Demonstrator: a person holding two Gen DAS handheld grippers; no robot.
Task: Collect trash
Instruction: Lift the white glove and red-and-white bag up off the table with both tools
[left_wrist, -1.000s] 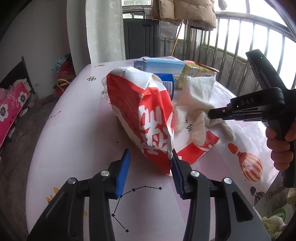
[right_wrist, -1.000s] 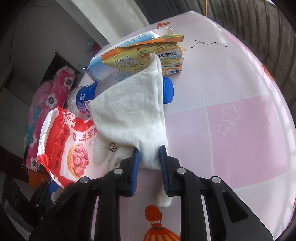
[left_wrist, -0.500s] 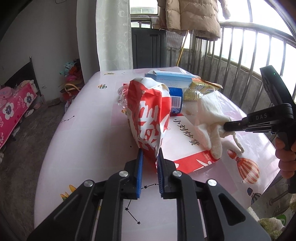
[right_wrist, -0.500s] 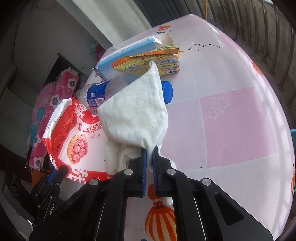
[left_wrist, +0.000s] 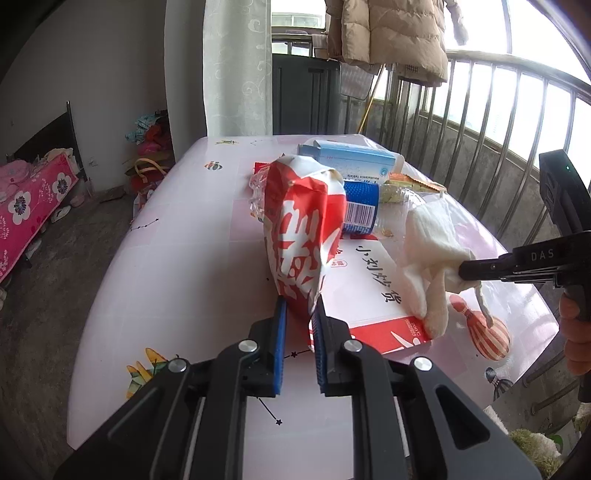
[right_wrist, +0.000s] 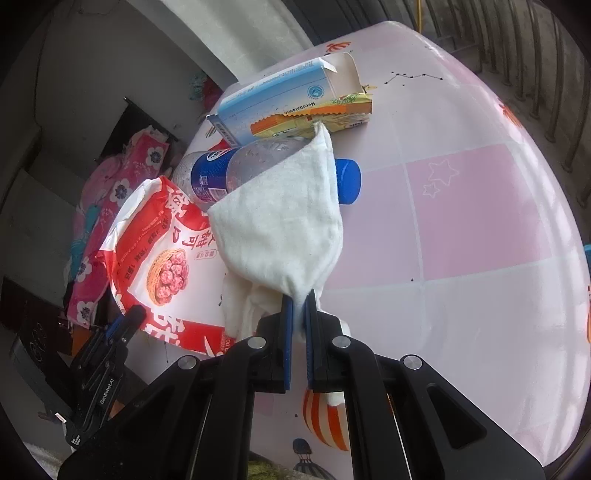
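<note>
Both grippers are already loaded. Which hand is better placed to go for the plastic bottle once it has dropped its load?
Right, probably. The right gripper, shut on the white cloth, sits just in front of the plastic bottle. The left gripper, shut on the red snack bag, has that bag between it and the bottle.

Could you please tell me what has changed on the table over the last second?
The left gripper closed on the red and white snack bag and raised its corner. The right gripper pinched the white cloth and lifted it. The plastic bottle, blue carton and yellow wrapper stayed put.
</note>
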